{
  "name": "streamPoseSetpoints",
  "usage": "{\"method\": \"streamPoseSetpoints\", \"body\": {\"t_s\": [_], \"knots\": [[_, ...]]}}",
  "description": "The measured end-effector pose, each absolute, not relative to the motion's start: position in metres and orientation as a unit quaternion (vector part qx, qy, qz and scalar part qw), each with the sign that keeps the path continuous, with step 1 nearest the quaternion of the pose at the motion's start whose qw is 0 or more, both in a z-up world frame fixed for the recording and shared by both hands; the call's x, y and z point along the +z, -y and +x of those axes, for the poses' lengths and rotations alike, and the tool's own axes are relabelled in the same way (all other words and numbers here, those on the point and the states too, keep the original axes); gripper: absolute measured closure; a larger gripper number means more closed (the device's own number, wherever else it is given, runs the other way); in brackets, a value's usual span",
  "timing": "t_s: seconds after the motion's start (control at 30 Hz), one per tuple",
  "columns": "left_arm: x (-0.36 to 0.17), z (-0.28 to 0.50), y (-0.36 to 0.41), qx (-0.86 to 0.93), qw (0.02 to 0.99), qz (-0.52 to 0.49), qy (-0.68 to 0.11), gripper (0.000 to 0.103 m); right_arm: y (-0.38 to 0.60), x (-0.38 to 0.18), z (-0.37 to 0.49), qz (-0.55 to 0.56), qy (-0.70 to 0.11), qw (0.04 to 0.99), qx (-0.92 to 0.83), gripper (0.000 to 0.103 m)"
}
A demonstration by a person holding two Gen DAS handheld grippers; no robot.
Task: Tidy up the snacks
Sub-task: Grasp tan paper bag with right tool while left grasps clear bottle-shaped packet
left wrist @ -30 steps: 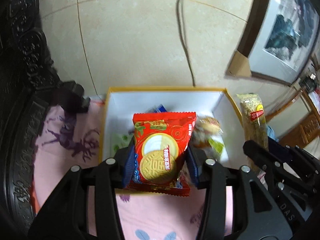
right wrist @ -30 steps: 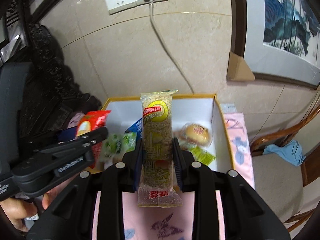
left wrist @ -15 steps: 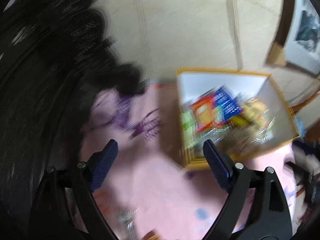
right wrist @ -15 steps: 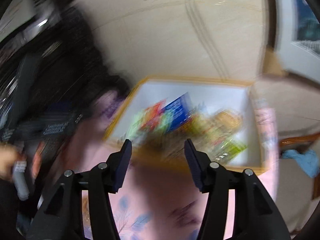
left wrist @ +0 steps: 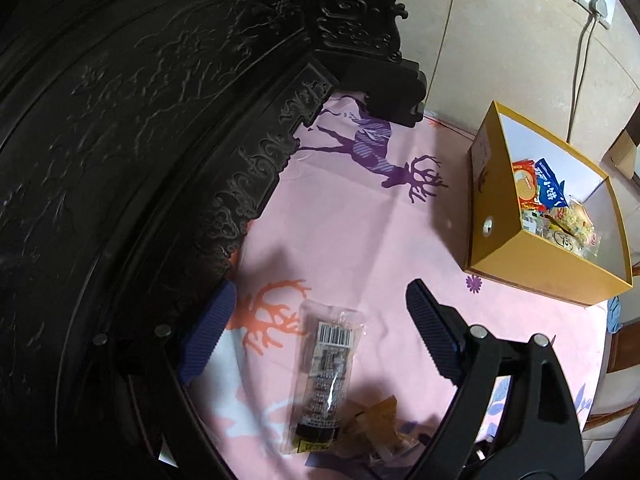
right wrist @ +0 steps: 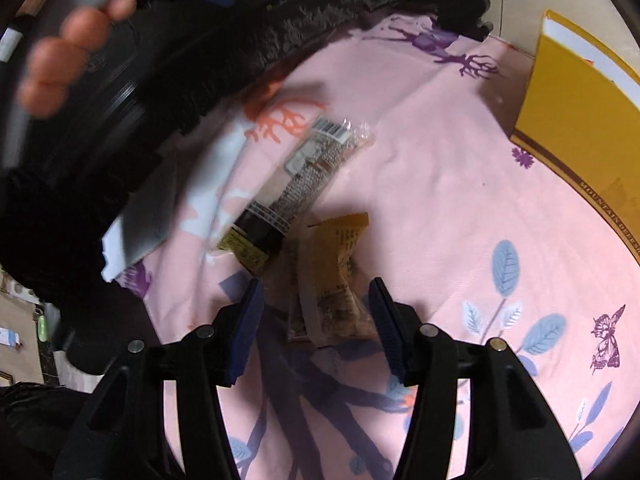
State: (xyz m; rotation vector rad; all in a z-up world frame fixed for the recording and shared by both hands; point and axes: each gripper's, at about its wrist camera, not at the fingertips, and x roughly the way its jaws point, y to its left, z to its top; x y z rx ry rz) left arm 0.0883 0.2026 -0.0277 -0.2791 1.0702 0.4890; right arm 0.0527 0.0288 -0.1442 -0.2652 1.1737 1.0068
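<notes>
A yellow box [left wrist: 492,216] with white inside walls stands on the pink cloth at the right and holds several snack packs [left wrist: 548,196]. It also shows in the right wrist view [right wrist: 576,128]. A long clear-wrapped dark snack bar [left wrist: 326,376] lies between the open jaws of my left gripper [left wrist: 320,344]. It also shows in the right wrist view [right wrist: 296,188]. A small yellow-brown packet [right wrist: 336,276] lies between the open jaws of my right gripper [right wrist: 316,320]; it also shows in the left wrist view [left wrist: 378,424]. Both grippers are empty.
A dark carved wooden furniture piece [left wrist: 140,128] borders the pink cloth [left wrist: 360,220] on the left. A wall socket with a plugged cable [left wrist: 596,12] is behind the box. The hand [right wrist: 68,52] holding the left gripper shows at the upper left.
Both grippers let go of their snacks, the red biscuit pack and the grain bar, into the box. They opened, swung left and down, and now hover over the two packets on the cloth.
</notes>
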Motion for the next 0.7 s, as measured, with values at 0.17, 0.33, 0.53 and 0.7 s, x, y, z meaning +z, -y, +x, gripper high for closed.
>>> {"method": "streamPoseSetpoints", "body": {"t_s": [0.17, 0.33, 0.53, 0.7], "knots": [[-0.028, 0.083, -0.2, 0.226, 0.823, -0.13, -0.505, 0.015, -0.051, -0.175, 0.048, -0.141, -0.549, 0.699, 0.435, 0.059], [-0.037, 0.077, -0.195, 0.216, 0.818, -0.132, -0.516, 0.014, -0.025, -0.167, 0.055, -0.114, -0.549, 0.719, 0.41, 0.071], [-0.096, 0.063, -0.167, 0.184, 0.795, -0.093, -0.57, 0.014, 0.037, -0.152, 0.068, -0.089, -0.558, 0.741, 0.362, 0.07], [-0.146, 0.056, -0.168, 0.19, 0.771, -0.099, -0.599, 0.014, 0.066, -0.157, 0.071, -0.057, -0.571, 0.748, 0.333, 0.07]]}}
